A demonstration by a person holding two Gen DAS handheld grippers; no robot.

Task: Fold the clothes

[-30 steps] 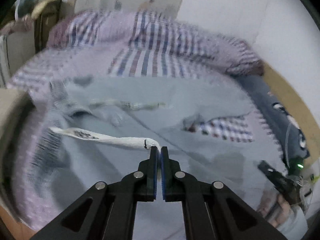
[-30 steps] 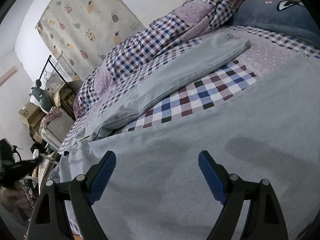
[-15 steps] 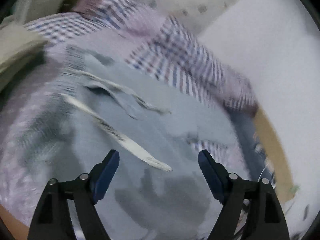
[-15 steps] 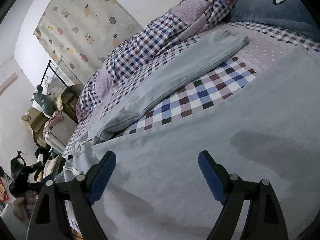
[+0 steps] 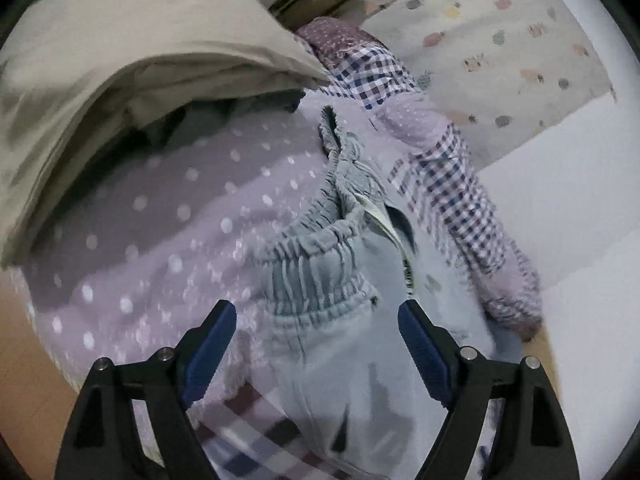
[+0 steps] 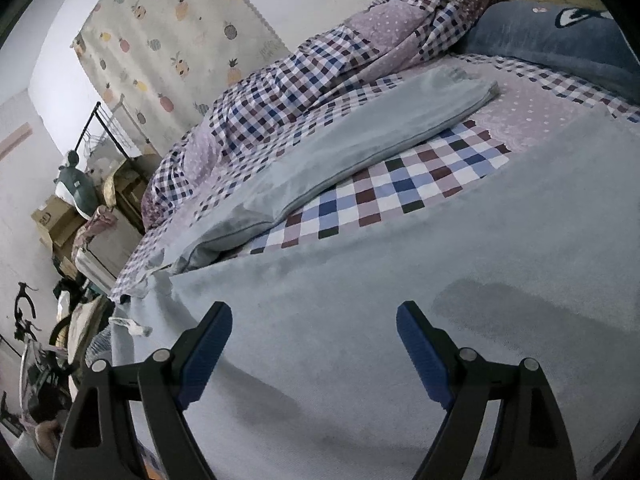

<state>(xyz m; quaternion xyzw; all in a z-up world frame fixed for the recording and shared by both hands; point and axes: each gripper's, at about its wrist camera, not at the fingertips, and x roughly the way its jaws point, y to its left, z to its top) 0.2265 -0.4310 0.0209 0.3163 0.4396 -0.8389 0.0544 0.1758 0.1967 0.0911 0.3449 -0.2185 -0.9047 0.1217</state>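
Light blue-grey sweatpants (image 5: pixel 340 360) lie spread on the bed. Their ribbed elastic waistband (image 5: pixel 316 276) sits just ahead of my left gripper (image 5: pixel 316 344), which is open and empty. A white drawstring (image 5: pixel 394 236) trails along the pants beyond the waistband. In the right wrist view one pant leg (image 6: pixel 360 152) stretches diagonally toward the pillow, and the other leg (image 6: pixel 360 320) fills the foreground under my right gripper (image 6: pixel 314 346), also open and holding nothing. A dark damp-looking patch (image 6: pixel 520 312) marks the near leg.
The bed has a lilac dotted sheet (image 5: pixel 160 240) and a bunched checked quilt (image 6: pixel 300 80) along the wall. A beige folded cloth (image 5: pixel 120 60) lies at the left. A dark blue pillow (image 6: pixel 560 40) rests at the head. Boxes and a rack (image 6: pixel 80 200) stand beyond the bed.
My left gripper let go of the white drawstring, opened wide, and swung left to face the waistband. The right gripper stayed open and barely shifted.
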